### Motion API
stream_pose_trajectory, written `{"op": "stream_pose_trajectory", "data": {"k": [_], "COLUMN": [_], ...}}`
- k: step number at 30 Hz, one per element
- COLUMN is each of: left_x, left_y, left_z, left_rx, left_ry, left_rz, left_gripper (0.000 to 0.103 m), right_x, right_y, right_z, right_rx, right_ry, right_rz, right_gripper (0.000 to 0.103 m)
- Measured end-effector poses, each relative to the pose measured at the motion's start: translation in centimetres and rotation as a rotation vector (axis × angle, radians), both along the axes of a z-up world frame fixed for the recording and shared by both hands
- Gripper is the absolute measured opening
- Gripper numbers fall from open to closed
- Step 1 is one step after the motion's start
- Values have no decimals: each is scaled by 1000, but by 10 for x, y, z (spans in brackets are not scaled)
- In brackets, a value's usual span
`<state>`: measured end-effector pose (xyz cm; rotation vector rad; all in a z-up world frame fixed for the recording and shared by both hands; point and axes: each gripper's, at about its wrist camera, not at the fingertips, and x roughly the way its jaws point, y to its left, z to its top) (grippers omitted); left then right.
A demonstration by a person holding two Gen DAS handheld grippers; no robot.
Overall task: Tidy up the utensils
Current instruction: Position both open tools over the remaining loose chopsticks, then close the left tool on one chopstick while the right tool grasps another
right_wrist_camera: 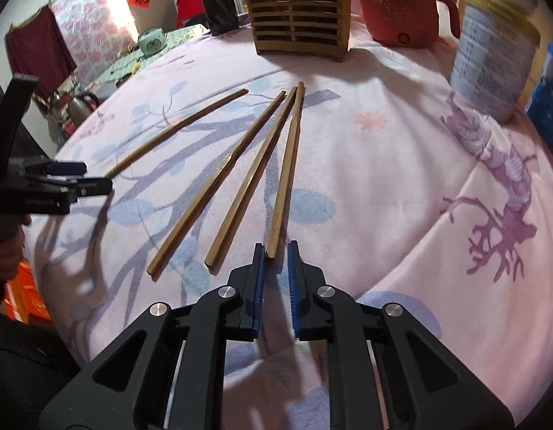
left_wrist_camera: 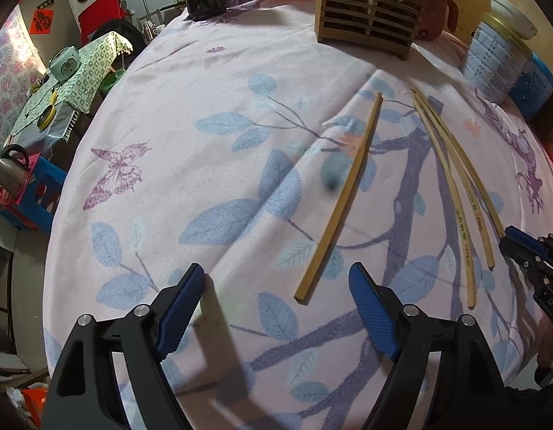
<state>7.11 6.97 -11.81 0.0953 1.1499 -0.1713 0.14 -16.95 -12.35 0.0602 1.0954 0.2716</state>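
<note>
Four loose bamboo chopsticks [right_wrist_camera: 240, 175] lie on the floral-clothed desk [right_wrist_camera: 384, 179]; slatted wooden holder [right_wrist_camera: 299, 18] stands at its far edge. Right tongs [right_wrist_camera: 275, 252]: narrowly parted, straddling the rightmost chopstick's [right_wrist_camera: 285, 175] end, not yet clamped. Left tongs [left_wrist_camera: 276, 294]: wide, empty. Step: pickup. Next: close, lift, carry to holder.

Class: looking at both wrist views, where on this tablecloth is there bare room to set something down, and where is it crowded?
Bare cloth lies left of the lone chopstick, around the butterfly print, and between the three fanned chopsticks and the tin can. It is crowded at the far edge: wooden utensil holder, red pot, black container.
</note>
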Motion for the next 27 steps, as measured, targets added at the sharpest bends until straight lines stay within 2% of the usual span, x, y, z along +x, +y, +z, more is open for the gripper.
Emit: {"op": "stream_pose_trajectory", "data": {"k": [2, 10, 17, 18, 19, 21, 24, 27], "left_x": [-2, -9, -17, -18, -18, -18, -20, -16], "left_y": [0, -1, -16, -17, -16, -17, -22, -22], "left_z": [2, 6, 3, 3, 4, 5, 11, 32], "left_rx": [-11, -65, -8, -11, -21, -41, -28, -56], "left_ry": [-4, -40, -84, -86, -85, -79, -99, -135], "left_rz": [-6, -43, -95, -97, -102, -113, -125, -113], "left_gripper": [74, 36, 34, 28, 11, 7, 6, 6], "right_x": [1, 3, 3, 3, 3, 4, 5, 5], "right_y": [3, 4, 3, 2, 1, -2, -6, -13], "right_z": [0, -4, -4, -4, -4, -4, -2, 10], "right_rx": [-10, -3, 7, 10, 10, 22, 21, 21], "right_ry": [-9, -29, -34, -34, -35, -26, -20, -51], "right_rz": [13, 13, 11, 10, 6, -5, -23, -47], "right_gripper": [18, 14, 14, 14, 11, 8, 7, 7]}}
